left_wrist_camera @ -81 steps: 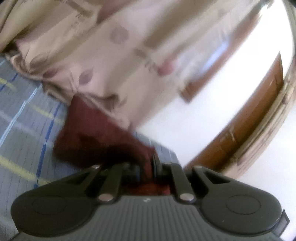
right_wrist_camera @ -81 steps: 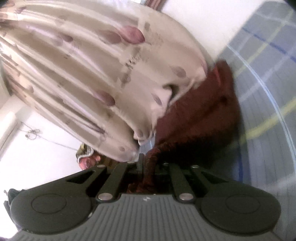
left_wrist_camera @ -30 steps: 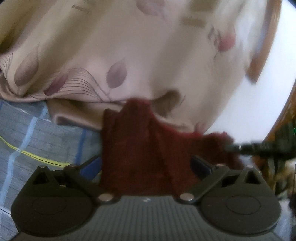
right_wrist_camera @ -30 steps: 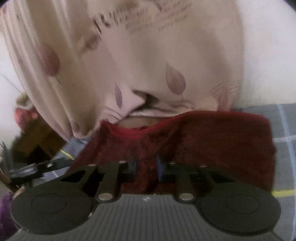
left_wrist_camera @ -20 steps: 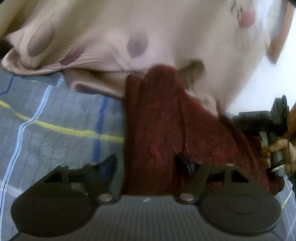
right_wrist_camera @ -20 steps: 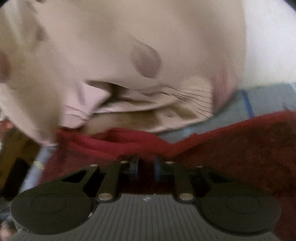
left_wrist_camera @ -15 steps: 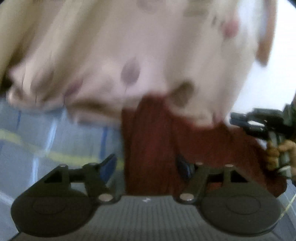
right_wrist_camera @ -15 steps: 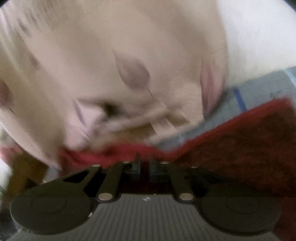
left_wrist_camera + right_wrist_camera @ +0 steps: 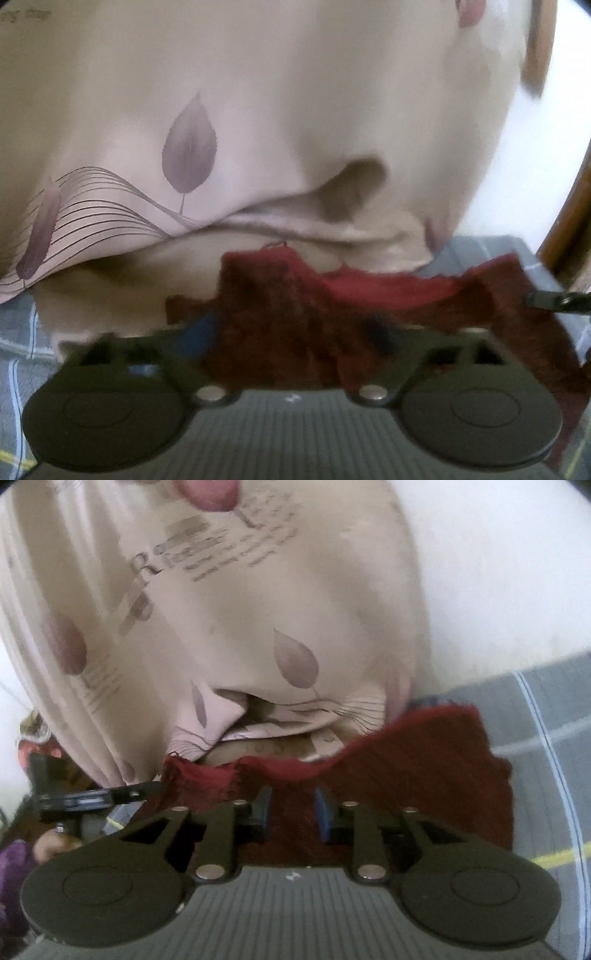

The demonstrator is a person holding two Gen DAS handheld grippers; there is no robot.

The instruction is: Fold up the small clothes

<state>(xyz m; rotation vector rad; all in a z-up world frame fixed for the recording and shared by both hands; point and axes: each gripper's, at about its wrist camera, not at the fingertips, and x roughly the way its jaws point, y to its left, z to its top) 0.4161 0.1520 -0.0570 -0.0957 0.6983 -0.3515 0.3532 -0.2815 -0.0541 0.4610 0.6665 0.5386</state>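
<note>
Dark red fuzzy cloth (image 9: pixel 424 771) is lying on the grey plaid sheet (image 9: pixel 546 723), its 12 o'clock edge touching the beige leaf-print curtain (image 9: pixel 258 609). Right gripper (image 9: pixel 291 812) is hovering over it, jaws parted, gripping nothing. Left gripper (image 9: pixel 291 339) is sitting with jaws spread wide, cloth bunching between them.

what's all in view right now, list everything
cloth: 1, dark red, lying on the sheet, partly between both grippers' fingers
sheet: 1, grey with blue, white and yellow lines, under the cloth
curtain: 1, beige with leaf print, hanging behind the cloth
wall: white, beside the curtain
left hand-held gripper: 1, black, open, cloth between its fingers
right hand-held gripper: 1, black with blue pads, open over the cloth
</note>
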